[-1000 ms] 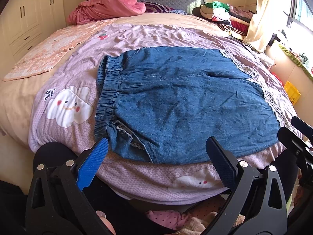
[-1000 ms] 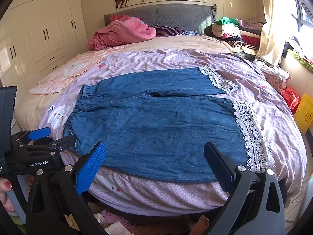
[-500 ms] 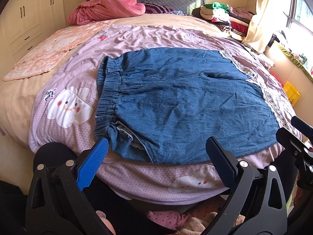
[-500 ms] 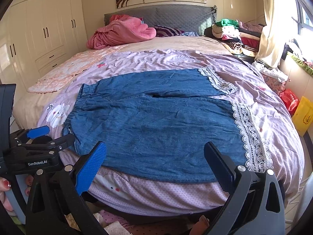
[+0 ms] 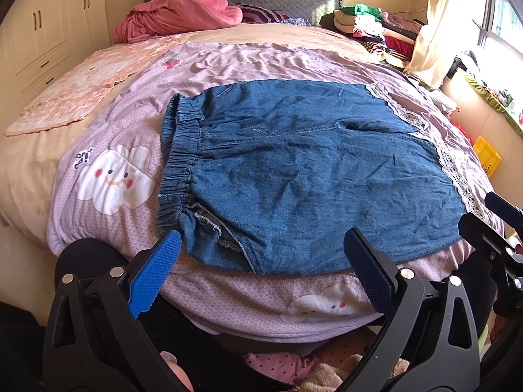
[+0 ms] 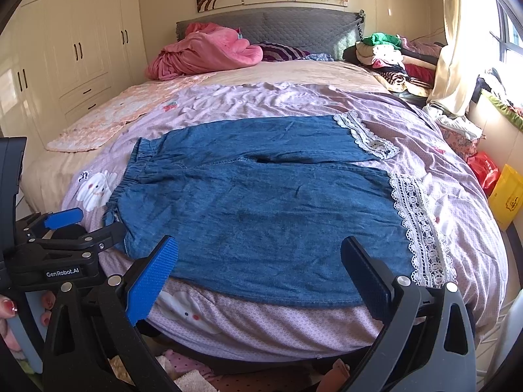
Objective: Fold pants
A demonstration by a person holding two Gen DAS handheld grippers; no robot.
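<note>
Bedroom bed (image 6: 327, 75) with denim pants (image 6: 268, 209) lying flat on the purple blanket (image 5: 228, 62).
Soft, floppy cloth; pinch waistband (image 5: 178, 163) and lace hem (image 6: 421, 228). Left gripper (image 5: 261, 274) and right gripper (image 6: 258, 271) gape wide, holding nothing.

Near bed edge open, clutter far side only.
Pants (image 6: 261, 209) lie flat; pink blanket (image 6: 209, 52) and clothes pile (image 6: 389, 55) sit well behind, near the headboard (image 6: 294, 26).

Blue denim pants with white lace cuffs (image 5: 313, 170) (image 6: 261, 209) lie spread flat on the bed, elastic waistband left, 2 legs side by side.
</note>
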